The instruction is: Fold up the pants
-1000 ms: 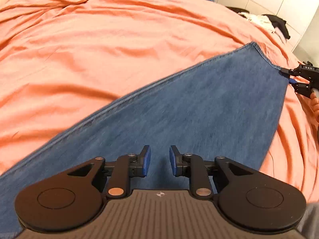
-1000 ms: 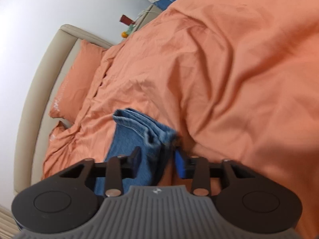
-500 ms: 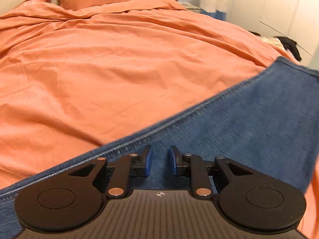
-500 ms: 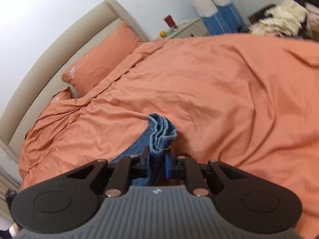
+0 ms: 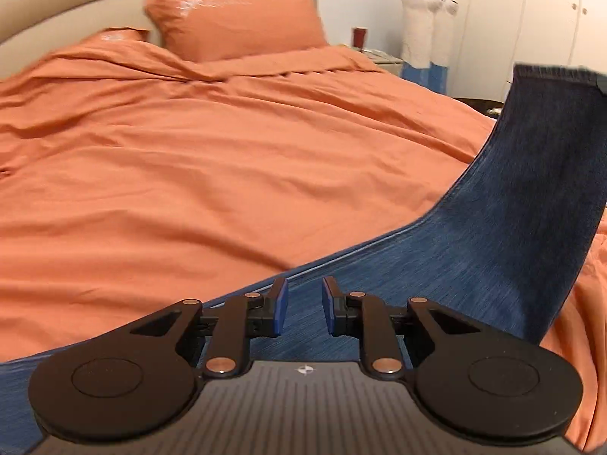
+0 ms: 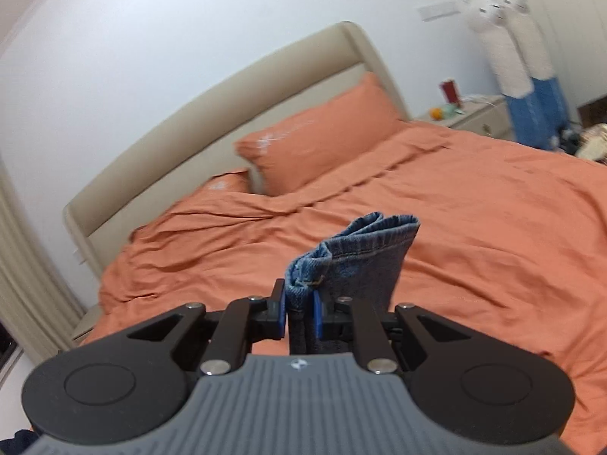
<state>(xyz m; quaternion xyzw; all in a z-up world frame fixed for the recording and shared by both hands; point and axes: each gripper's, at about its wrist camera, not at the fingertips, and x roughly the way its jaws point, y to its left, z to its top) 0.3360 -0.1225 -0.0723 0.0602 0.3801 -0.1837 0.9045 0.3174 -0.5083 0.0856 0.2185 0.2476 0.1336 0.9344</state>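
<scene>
Blue denim pants lie on the orange bed, one end lifted up at the right of the left wrist view. My left gripper is open and empty, just above the denim's near part. My right gripper is shut on the bunched hem of the pants and holds it raised above the bed. The rest of the pants is hidden below the right gripper's body.
The orange duvet covers the bed, with two orange pillows against a beige headboard. A nightstand with small items and a white-and-blue stuffed toy stand at the far right. Clothes lie on the floor beyond.
My right gripper closed on the pants hem and lifted it up off the bed. The pants' far end rose in the left wrist view. The left gripper stayed open over the denim.
</scene>
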